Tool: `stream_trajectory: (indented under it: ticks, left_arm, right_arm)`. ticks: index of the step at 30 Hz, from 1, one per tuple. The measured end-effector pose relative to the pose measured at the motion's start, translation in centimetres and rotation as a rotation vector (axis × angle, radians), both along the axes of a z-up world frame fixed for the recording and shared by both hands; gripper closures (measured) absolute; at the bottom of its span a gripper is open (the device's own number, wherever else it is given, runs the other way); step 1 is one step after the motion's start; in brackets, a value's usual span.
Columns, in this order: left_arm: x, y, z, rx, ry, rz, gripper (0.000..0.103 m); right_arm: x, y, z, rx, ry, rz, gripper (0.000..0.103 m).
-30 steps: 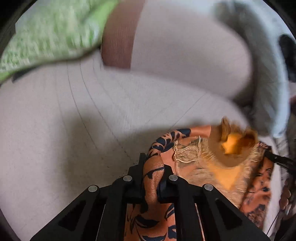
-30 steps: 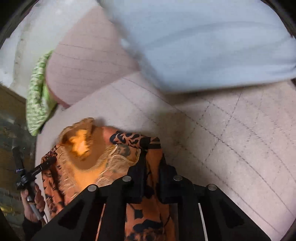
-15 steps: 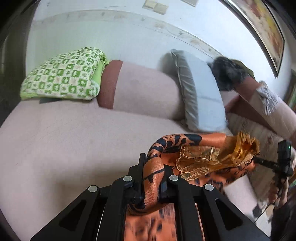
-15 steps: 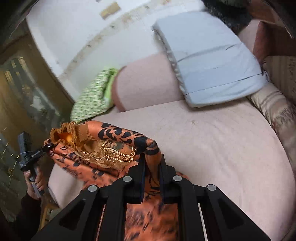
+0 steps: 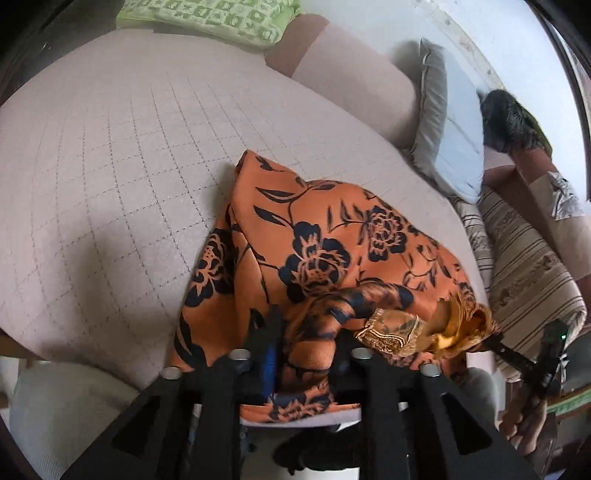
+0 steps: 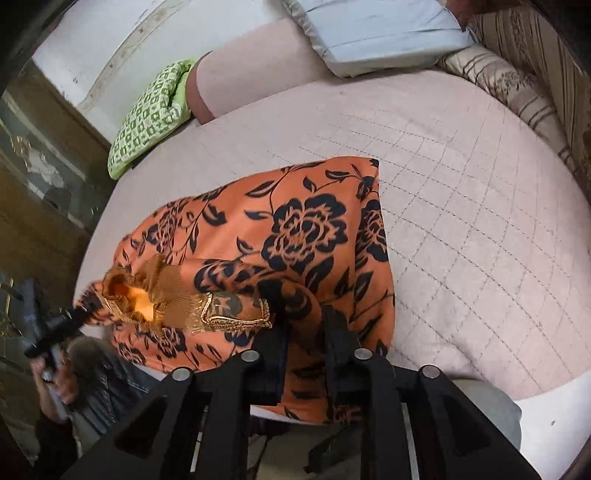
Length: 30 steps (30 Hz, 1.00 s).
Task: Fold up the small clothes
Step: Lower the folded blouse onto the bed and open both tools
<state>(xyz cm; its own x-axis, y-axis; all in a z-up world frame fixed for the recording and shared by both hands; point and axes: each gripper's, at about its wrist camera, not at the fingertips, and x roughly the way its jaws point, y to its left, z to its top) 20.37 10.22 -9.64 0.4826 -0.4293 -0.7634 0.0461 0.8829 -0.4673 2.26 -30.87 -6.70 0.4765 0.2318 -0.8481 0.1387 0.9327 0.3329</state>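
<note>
An orange garment with dark blue flower print (image 5: 317, 236) lies spread on the pink quilted bed (image 5: 110, 155), its near edge hanging over the bed's front. Its neckline has gold embroidered trim (image 5: 391, 332). My left gripper (image 5: 306, 332) is shut on a bunched fold of the garment at its near edge. My right gripper (image 6: 304, 314) is shut on another fold of the same garment (image 6: 306, 229), beside the gold trim (image 6: 236, 310). Each view shows the other gripper gripping the neck area from the side.
A green checked pillow (image 5: 207, 14) and a pink bolster (image 5: 354, 74) lie at the head of the bed, with a light blue pillow (image 6: 376, 29) and a striped cushion (image 5: 524, 266) at the right. A dark wooden cabinet (image 6: 40, 155) stands left.
Both grippers have come down from a raised position and laid the garment out flat on the bed. The cloth now spreads ahead of the fingers, and the grip is unchanged.
</note>
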Motion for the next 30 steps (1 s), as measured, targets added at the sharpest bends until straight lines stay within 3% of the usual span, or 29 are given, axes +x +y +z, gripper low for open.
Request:
stream_trajectory:
  ticks: [2,5,8,11,16,19,22,25,27,28,30]
  left_arm:
    - [-1.5,0.7,0.1,-0.016,0.002,0.016,0.073]
    - [-3.7,1.8,0.4,-0.055,0.019,0.034,0.072]
    - [-7.3,2.2,2.4,-0.101,-0.026,0.052,0.068]
    - [-7.7,1.7,4.2,-0.117,-0.080,0.067,0.062]
    - [-5.9,-3.3,4.9,-0.003,-0.127,-0.016,0.058]
    - [-5.4,-6.7,1.5,0.148,-0.031,-0.090,0.059]
    - [-6.6,-7.2,-1.9,0.223,0.055,-0.111,0.060]
    - [-7.1,-5.8,-3.5,0.186,0.116,-0.083,0.068]
    - [-7.2,-4.6,-2.9,0.101,0.132,-0.060,0.068]
    - [-7.4,-3.7,-1.5,0.033,0.091,-0.045,0.067]
    - [-7.5,-2.3,0.5,0.008,0.020,-0.008,0.063]
  right_arm:
    - [-0.9,-0.5,0.3,-0.011,0.000,-0.021,0.064]
    - [-2.6,-1.4,1.0,0.069,-0.031,-0.046,0.063]
    - [-3.5,-1.7,2.7,0.167,-0.099,-0.052,0.057]
    - [-3.3,-0.7,4.3,0.193,-0.138,-0.037,0.057]
    - [1.2,3.1,2.6,0.193,-0.080,0.040,0.060]
    - [2.6,4.9,-0.3,0.139,0.022,0.048,0.061]
    - [1.7,5.0,-2.7,0.072,0.100,0.029,0.063]
    - [0.0,4.0,-4.3,0.048,0.157,0.002,0.063]
    - [-0.5,3.4,-4.7,0.080,0.169,0.000,0.061]
    - [-0.8,3.1,-4.2,0.099,0.151,-0.008,0.057]
    - [-0.9,3.1,-2.2,0.125,0.083,-0.005,0.057]
